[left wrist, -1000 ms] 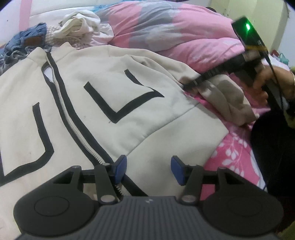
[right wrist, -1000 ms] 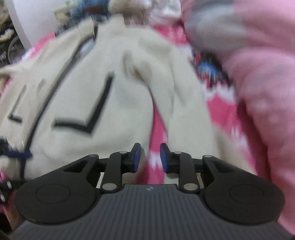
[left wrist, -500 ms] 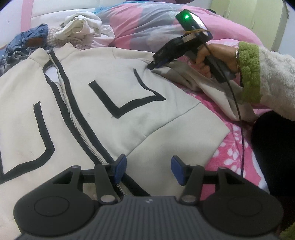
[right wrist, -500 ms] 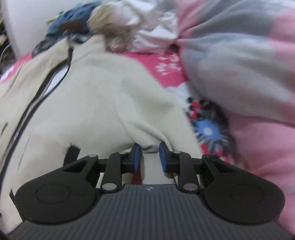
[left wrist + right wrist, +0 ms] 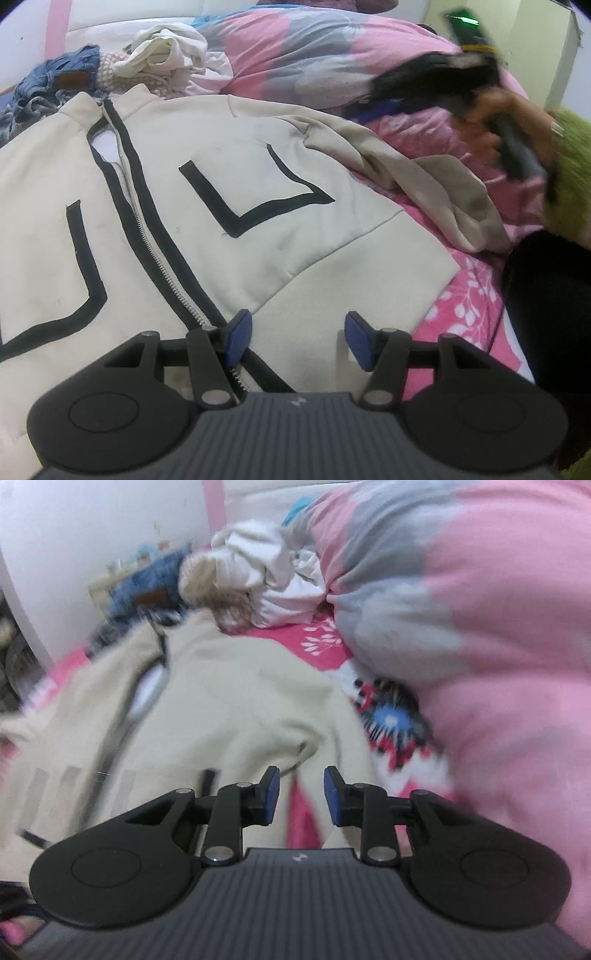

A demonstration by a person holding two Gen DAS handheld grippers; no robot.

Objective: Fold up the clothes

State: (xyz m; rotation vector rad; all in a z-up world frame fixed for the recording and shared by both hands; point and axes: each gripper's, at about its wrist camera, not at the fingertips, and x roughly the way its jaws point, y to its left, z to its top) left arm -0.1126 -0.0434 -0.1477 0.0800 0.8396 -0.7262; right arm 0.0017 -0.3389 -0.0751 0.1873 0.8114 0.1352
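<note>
Beyond the spread, empty left gripper (image 5: 298, 341), the cream zip jacket (image 5: 221, 206) lies flat; the right gripper (image 5: 301, 794), just opened, holds nothing, so regrasping its sleeve (image 5: 424, 177) seems next.

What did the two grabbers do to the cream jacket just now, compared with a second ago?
The right gripper had pinched the jacket's sleeve; its jaws have just been opening, nothing is between them now, and it has pulled away toward the pink quilt. The sleeve lies crumpled beside the cream jacket. The left gripper stayed open over the hem.
</note>
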